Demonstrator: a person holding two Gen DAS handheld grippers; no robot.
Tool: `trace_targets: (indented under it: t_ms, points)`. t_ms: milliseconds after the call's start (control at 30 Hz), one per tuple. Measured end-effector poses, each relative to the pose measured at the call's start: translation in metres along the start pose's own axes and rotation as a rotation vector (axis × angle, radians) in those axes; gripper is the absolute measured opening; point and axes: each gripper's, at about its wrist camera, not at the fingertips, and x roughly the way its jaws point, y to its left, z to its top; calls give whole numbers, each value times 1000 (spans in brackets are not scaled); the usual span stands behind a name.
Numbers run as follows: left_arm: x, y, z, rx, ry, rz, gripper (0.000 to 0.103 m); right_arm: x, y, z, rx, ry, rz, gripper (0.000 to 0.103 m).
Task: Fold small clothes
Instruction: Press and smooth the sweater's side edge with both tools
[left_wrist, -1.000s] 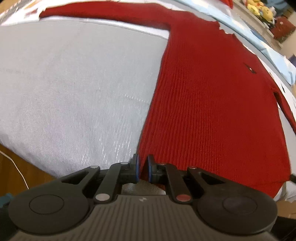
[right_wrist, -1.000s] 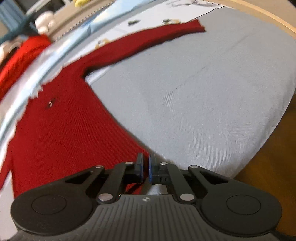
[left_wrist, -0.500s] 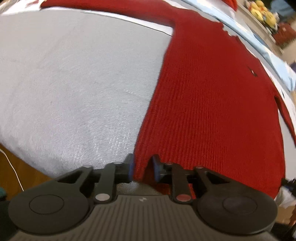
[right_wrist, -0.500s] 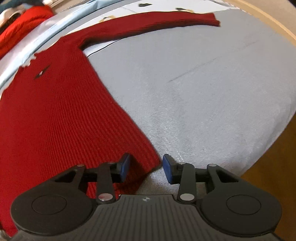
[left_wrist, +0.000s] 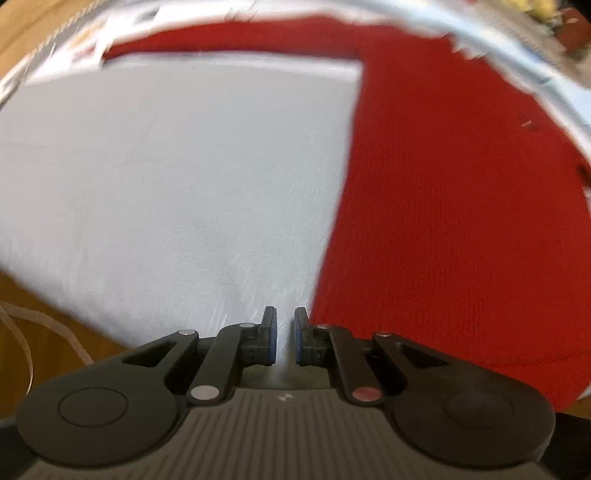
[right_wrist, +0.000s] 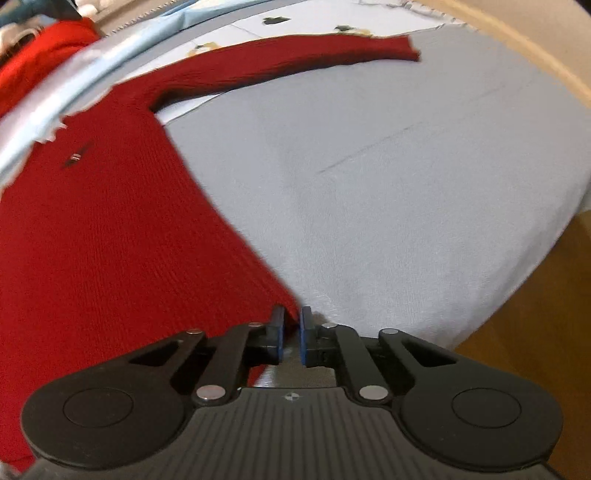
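Left wrist view: the left claw (left_wrist: 285, 334) stood almost shut, its blue pads leaving a narrow slit. Only pale sheet (left_wrist: 166, 184) showed through that slit, and nothing was gripped; the sweater (left_wrist: 461, 206) edge lay just beside the pad at 3 o'clock. The sweater was a red rib knit, spread flat from 1 to 4 o'clock, with one sleeve running straight across the top toward 11 o'clock. The sheet was a smooth, faintly shiny grey-white weave. The frame was motion-blurred. A wooden floor (left_wrist: 33, 295) with a thin white cable (left_wrist: 22, 325) showed at 8 o'clock.

Right wrist view: the right claw (right_wrist: 291, 334) was closing, its pads nearly together, with the sweater's (right_wrist: 92, 240) lower corner reaching up into the slit between them. I could not tell whether the pads pressed on it. The knit body filled 8 to 11 o'clock, fine vertical ribs, a small dark emblem (right_wrist: 75, 158) near the chest. Its sleeve (right_wrist: 288, 59) stretched toward 1 o'clock over the sheet (right_wrist: 406, 184), which carried a faint crease. Another red garment (right_wrist: 40, 55) lay bunched at 10 o'clock.
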Motion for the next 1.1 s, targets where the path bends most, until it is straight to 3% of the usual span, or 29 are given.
trace_targets:
  t_ms: [67, 133, 200, 267, 300, 467, 567, 633, 733, 800, 1000, 1100]
  points:
    - [-10, -8, 2, 37, -59, -64, 14, -14, 7, 3, -51, -96, 17, 14]
    - [-8, -13, 2, 52, -58, -93, 16, -18, 17, 2, -104, -125, 79, 18]
    - [7, -15, 0, 38, 8, -101, 20, -11, 20, -1, -116, -79, 120, 26]
    - [21, -15, -3, 41, 76, -78, 21, 10, 21, -9, -115, 61, 131, 31]
    - [20, -16, -2, 57, 61, -65, 21, 19, 22, -13, -119, 115, 119, 31]
    - [3, -23, 2, 94, -15, -83, 32, 11, 30, -13, -151, 41, 113, 34]
    - [18, -27, -1, 116, 55, -71, 37, 17, 33, -18, -182, 80, 98, 36]
    - [17, -30, 0, 114, 40, -60, 37, 19, 40, -14, -198, 78, 84, 37]
    - [2, -35, 6, 85, -39, -102, 38, 4, 45, -11, -202, 14, 120, 37]
    - [-11, -39, 10, 79, -112, -112, 46, -6, 44, -9, -192, -35, 161, 39]
    - [-35, -57, 21, 48, -279, -102, 50, -19, 53, 2, -179, -139, 200, 42]
    - [-53, -79, 27, 82, -376, -76, 52, -26, 57, 5, -164, -202, 213, 42]
